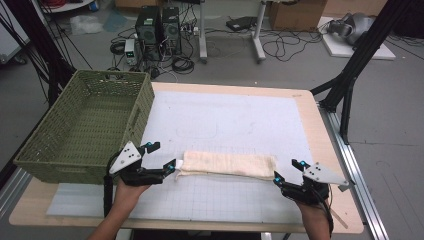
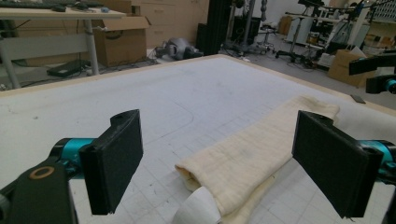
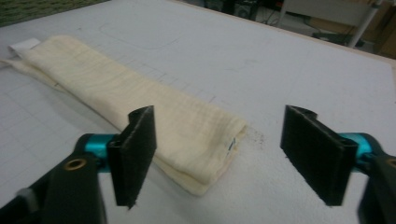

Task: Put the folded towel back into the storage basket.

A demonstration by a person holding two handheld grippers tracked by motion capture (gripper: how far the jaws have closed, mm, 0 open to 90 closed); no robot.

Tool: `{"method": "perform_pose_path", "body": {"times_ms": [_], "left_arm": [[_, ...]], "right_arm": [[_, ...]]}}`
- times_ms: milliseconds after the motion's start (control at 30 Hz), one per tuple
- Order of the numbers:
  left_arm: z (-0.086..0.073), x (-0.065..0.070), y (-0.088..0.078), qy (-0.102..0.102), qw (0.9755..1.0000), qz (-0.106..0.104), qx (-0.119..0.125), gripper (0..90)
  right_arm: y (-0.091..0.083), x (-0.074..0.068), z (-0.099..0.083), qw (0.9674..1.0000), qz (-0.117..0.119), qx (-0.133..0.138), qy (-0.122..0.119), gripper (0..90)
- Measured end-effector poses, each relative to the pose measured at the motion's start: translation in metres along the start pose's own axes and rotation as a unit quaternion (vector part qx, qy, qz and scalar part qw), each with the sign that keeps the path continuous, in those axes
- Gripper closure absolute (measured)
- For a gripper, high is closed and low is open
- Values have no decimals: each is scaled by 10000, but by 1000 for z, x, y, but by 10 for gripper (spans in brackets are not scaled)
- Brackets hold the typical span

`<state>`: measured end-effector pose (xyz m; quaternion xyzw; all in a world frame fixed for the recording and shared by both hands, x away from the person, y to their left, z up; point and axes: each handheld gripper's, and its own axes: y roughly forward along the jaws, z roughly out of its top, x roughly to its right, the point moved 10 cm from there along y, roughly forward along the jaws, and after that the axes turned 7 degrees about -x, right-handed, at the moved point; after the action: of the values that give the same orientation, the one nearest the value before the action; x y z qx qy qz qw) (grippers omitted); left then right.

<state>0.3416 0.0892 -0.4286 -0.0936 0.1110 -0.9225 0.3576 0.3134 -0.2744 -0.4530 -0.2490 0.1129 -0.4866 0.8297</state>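
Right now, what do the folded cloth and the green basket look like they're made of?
The folded cloth looks like soft cream cotton, gauze or muslin perhaps: matte, with fine crinkled weave lines and a white label at one end. The green basket looks woven, wicker or moulded plastic imitating it; an olive lattice of strands shows, but the high view can't settle which.

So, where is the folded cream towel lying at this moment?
In the high view the folded cream towel lies flat on the white mat, near the front edge, between the open left gripper and right gripper, right of the green basket.
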Motion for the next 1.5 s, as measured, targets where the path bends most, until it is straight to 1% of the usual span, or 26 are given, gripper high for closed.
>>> {"method": "perform_pose_path", "body": {"times_ms": [167, 267, 367, 500, 567, 667, 700, 833, 1067, 1167, 1200, 1300, 1367, 1500], "left_arm": [[-1, 0, 0, -9, 10000, -33, -29, 167], [-1, 1, 1, 1, 10000, -49, -58, 167], [-2, 2, 2, 31, 9999, -79, -97, 167], [-3, 3, 2, 61, 9999, -87, -136, 167], [-3, 3, 2, 52, 9998, -84, -147, 167], [-3, 4, 3, 39, 9998, -95, -148, 167], [-3, 5, 3, 40, 9997, -113, -193, 167], [-2, 8, 4, 78, 9997, -127, -218, 167], [3, 12, 4, 123, 9996, -176, -176, 167], [3, 12, 4, 114, 9996, -181, -187, 167], [2, 12, 5, 84, 9996, -187, -208, 167], [0, 12, 6, 94, 9995, -182, -253, 167], [-1, 12, 8, 92, 9993, -193, -295, 167], [1, 13, 14, -41, 9990, -210, -388, 167]], "right_arm": [[3, 1, 0, 10000, -41, -15, -48, 213], [3, 1, -1, 10000, -19, -8, -11, 211], [3, 2, -2, 9999, -16, -80, 123, 202], [3, 3, -2, 9999, -17, -50, 132, 203], [2, 5, -1, 9999, -66, -2, 124, 195], [2, 6, -1, 9999, -87, -9, 136, 191], [2, 7, -1, 9999, -103, 6, 130, 191], [2, 7, -1, 9998, -93, 17, 164, 191], [4, 7, -3, 9999, -87, -48, 134, 195], [4, 7, -2, 9999, -89, -27, 143, 195], [4, 7, -2, 9999, -93, -30, 133, 195], [4, 8, -2, 9999, -101, -33, 107, 195], [5, 7, -2, 9998, -94, -43, 139, 195], [5, 7, -2, 9999, -94, -48, 111, 194]]}}
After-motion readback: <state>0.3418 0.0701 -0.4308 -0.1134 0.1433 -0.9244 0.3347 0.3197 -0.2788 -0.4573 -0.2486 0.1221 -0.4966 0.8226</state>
